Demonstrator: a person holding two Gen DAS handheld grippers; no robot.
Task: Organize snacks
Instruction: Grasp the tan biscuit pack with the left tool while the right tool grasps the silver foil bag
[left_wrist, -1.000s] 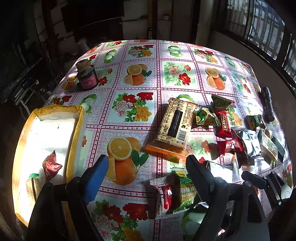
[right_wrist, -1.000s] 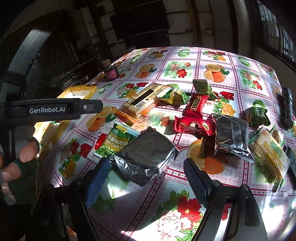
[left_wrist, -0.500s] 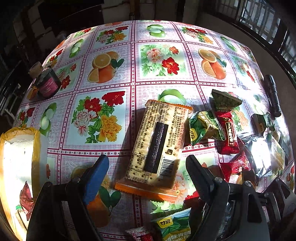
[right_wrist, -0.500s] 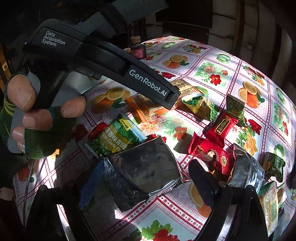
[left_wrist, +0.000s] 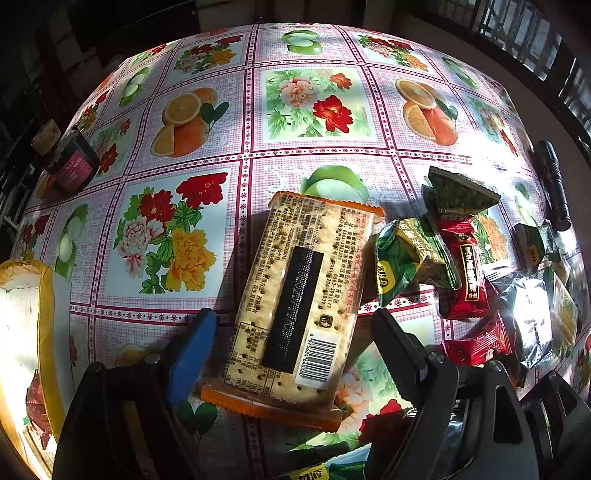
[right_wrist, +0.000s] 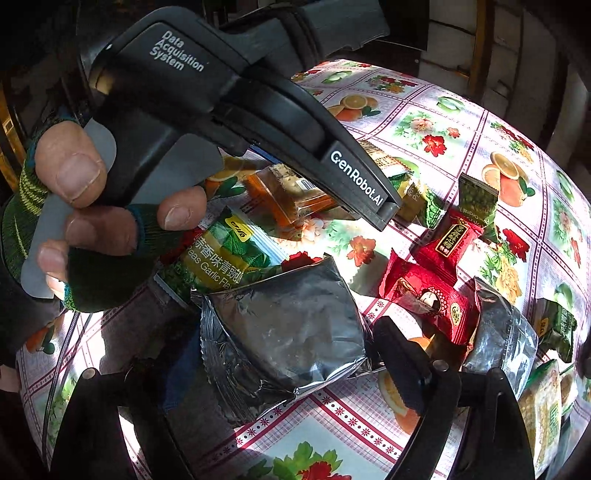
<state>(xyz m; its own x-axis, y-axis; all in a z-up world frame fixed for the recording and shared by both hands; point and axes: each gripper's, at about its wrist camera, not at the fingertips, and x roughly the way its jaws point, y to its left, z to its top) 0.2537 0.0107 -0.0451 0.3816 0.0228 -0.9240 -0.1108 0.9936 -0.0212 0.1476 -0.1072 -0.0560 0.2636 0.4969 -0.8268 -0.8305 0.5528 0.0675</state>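
A long cracker pack (left_wrist: 299, 299) with orange ends lies on the fruit-print tablecloth (left_wrist: 314, 122). My left gripper (left_wrist: 291, 336) is open, its jaws on either side of the pack's near half. A silver foil pouch (right_wrist: 284, 332) lies between the open jaws of my right gripper (right_wrist: 280, 354). A green garlic-pea bag (right_wrist: 225, 254), red wrapped snacks (right_wrist: 432, 299) and green packets (left_wrist: 410, 254) lie around. The left gripper's body (right_wrist: 236, 110) fills the upper left of the right wrist view.
A yellow-rimmed tray (left_wrist: 44, 302) with a red snack stands at the left. A dark jar (left_wrist: 74, 166) sits far left. A black flashlight (left_wrist: 554, 184) lies at the right edge. Another silver pouch (right_wrist: 506, 339) and a cracker bag (right_wrist: 543, 410) lie right.
My left gripper has moved forward and down over the cracker pack. My right gripper has closed in on the silver pouch, which now sits between its jaws.
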